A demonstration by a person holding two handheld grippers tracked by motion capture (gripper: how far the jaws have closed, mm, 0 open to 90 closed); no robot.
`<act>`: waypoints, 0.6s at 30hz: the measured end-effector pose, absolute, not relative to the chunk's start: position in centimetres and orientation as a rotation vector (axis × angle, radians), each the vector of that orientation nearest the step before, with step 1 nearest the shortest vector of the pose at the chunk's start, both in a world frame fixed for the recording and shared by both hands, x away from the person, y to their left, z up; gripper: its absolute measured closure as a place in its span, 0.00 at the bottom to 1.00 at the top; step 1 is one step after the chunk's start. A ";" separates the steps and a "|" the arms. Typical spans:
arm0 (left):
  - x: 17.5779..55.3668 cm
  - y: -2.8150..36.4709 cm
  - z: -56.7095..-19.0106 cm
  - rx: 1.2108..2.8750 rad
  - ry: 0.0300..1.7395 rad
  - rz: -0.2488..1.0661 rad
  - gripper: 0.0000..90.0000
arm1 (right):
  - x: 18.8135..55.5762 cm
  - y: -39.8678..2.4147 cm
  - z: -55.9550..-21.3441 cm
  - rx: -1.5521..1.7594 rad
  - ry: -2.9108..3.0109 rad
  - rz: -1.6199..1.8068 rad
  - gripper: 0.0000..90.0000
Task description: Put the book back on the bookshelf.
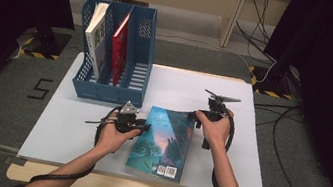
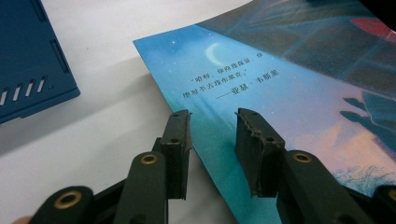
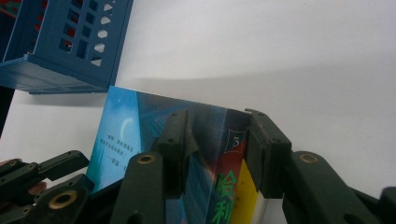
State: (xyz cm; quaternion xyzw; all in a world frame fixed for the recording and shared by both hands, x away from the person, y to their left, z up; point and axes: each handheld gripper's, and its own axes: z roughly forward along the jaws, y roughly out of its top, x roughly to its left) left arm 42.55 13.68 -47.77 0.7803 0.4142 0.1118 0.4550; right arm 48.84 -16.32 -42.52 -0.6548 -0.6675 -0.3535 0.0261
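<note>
A thick book with a blue night-sky cover lies on the white table top, back cover up. My left gripper is at its left edge. In the left gripper view the jaws stand apart, one over the table and one over the cover, and neither pad presses on it. My right gripper is at the far right corner. In the right gripper view its jaws clamp the book across the spine, and that edge is tilted up off the table.
A blue file rack stands at the table's back left, holding a white book and a red book; its right slot has none. The rack's base lies close to the book's far left corner. White table surrounds the book.
</note>
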 end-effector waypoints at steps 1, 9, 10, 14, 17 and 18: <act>42.5 13.7 -47.8 1.926 1.021 0.278 0.71 | 48.8 -16.3 -42.6 -2.025 -2.058 -1.089 0.69; 42.5 13.6 -47.8 1.930 1.017 0.285 0.71 | 48.8 -16.1 -43.3 -2.005 -2.077 -1.055 0.65; 42.5 13.6 -47.8 1.930 1.017 0.285 0.71 | 48.8 -16.1 -43.3 -2.007 -2.068 -1.047 0.65; 42.5 13.6 -47.7 1.932 1.017 0.284 0.71 | 48.9 -16.3 -43.6 -2.005 -2.060 -1.038 0.65; 42.6 13.6 -47.8 1.921 1.029 0.279 0.71 | 49.0 -16.6 -43.4 -1.998 -2.015 -1.059 0.70; 42.5 13.7 -47.8 1.917 1.033 0.277 0.71 | 49.0 -16.7 -43.3 -1.992 -1.997 -1.070 0.72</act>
